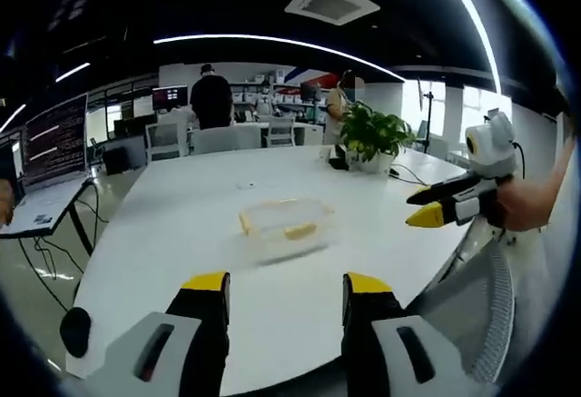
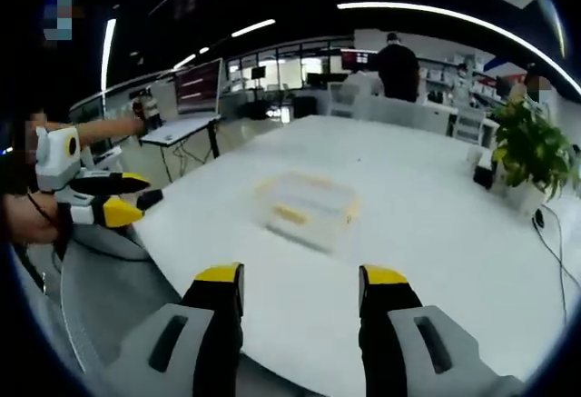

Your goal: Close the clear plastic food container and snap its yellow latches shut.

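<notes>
hovering both grippers, left gripper [image 1: 283,290] and right gripper [image 2: 301,281], at the near desk [image 1: 182,224] edge, jaws spread wide and gripping nothing; facing the clear container [image 1: 285,226], sitting mid-desk with yellow latches [image 1: 300,231] apparently unsnapped, probably lining up for closing.

Container [image 1: 286,226] on table [image 1: 182,224], potted plant [image 1: 372,138] behind it.
</notes>
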Motion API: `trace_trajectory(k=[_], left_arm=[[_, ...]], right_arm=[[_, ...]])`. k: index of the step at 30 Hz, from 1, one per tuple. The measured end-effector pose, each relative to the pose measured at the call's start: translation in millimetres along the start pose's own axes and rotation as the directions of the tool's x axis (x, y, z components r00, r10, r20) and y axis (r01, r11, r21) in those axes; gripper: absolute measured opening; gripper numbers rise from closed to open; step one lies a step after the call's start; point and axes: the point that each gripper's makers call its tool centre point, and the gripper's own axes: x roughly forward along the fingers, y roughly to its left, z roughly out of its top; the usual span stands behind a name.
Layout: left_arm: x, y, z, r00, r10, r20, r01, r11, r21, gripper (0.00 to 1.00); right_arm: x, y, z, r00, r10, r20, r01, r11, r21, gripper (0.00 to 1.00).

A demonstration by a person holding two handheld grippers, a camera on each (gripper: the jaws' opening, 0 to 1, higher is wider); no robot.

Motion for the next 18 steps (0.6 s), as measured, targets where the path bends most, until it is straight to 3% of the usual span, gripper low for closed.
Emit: trace_trajectory(k=[5, 10, 12, 14, 18], left_arm=[[-8, 2.2, -2.5, 0.999, 0.033, 0.018, -0.032, 0.999, -0.024, 0.43], [-7, 4.2, -19.7, 0.999, 0.043, -0.027, -0.044, 0.998, -0.054, 0.44], [-8, 2.2, -13.4, 0.999, 0.038, 0.012, -0.037, 0.999, -0.031, 0.43], [-7, 1.9, -14.6, 0.999, 0.038, 0.009, -0.038, 0.999, -0.034, 0.43], [-8, 2.7, -12.0, 0.997, 0.057, 0.047, -0.057, 0.998, -0.009, 0.43]], right_arm=[[-5, 2, -2.9, 1.0, -0.023, 0.008, 0.023, 1.0, 0.011, 0.49], [-3, 11, -16.6, 1.0, -0.009, -0.013, 0.01, 0.999, 0.036, 0.49], [-1, 16, -23.4, 1.0, 0.01, -0.027, -0.009, 0.999, 0.048, 0.49], [2, 22, -30.8, 0.998, 0.034, -0.046, -0.032, 0.998, 0.063, 0.49], [3, 24, -28.6, 0.998, 0.056, -0.036, -0.054, 0.998, 0.044, 0.48]])
